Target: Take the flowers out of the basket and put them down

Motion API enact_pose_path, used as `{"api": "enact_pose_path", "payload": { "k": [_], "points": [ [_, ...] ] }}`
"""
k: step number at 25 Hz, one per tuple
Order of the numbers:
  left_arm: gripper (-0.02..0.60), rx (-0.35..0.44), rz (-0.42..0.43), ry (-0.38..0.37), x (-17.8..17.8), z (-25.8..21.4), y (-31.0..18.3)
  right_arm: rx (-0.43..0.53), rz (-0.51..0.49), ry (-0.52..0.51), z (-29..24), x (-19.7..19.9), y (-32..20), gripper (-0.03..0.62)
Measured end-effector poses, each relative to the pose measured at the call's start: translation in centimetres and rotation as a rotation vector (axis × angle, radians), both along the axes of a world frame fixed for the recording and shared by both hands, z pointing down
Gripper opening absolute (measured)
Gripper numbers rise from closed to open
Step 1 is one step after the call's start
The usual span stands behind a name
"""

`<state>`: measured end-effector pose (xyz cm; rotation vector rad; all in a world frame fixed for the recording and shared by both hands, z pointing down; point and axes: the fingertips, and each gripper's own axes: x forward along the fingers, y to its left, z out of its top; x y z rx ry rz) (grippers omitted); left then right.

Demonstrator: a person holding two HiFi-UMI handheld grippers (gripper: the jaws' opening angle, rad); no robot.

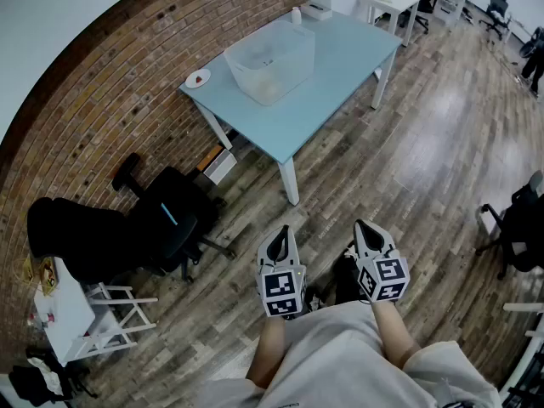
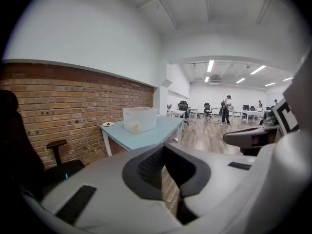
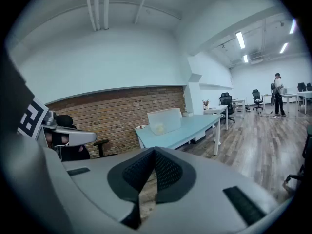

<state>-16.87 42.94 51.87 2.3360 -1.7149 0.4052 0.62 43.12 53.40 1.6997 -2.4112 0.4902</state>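
A translucent plastic basket (image 1: pixel 270 62) stands on a light blue table (image 1: pixel 340 66) across the wooden floor, well ahead of me. Something pale lies in its bottom (image 2: pixel 136 127); I cannot make out flowers. My left gripper (image 1: pixel 283 231) and right gripper (image 1: pixel 360 226) hang side by side close to my body, over the floor, far short of the table. Both point toward the table. In the left gripper view the jaws (image 2: pixel 164 148) are shut with nothing between them. The right gripper view shows its jaws (image 3: pixel 155 153) shut and empty too, with the basket (image 3: pixel 165 120) straight ahead.
A small white plate (image 1: pixel 197 78) with a red bit sits at the table's left corner, a bottle (image 1: pixel 296 15) at its far end. A black office chair (image 1: pixel 170 219) and a white rack (image 1: pixel 110 313) stand left by the brick wall. A person (image 3: pixel 278 94) stands far off.
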Motion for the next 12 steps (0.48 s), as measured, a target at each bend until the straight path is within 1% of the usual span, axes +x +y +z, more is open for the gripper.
{"api": "enact_pose_path", "payload": {
  "k": [3,7,10,12],
  "points": [
    [0.018,0.011,0.003,-0.002,0.5,-0.1,-1.3,-0.002,0.001,0.002,0.1,0.6,-1.2,0.017],
    [0.018,-0.006,0.027,-0.023,0.9,0.0,-2.8,-0.018,0.024,-0.014,0.6,1.2,-2.6,0.018],
    [0.018,-0.012,0.013,-0.009,0.9,0.1,-4.5,-0.016,0.021,-0.012,0.5,1.3,-4.1,0.018],
    [0.018,-0.019,0.01,-0.004,1.3,0.3,-5.6,-0.017,0.036,-0.028,0.5,1.9,-5.4,0.018]
  ]
}}
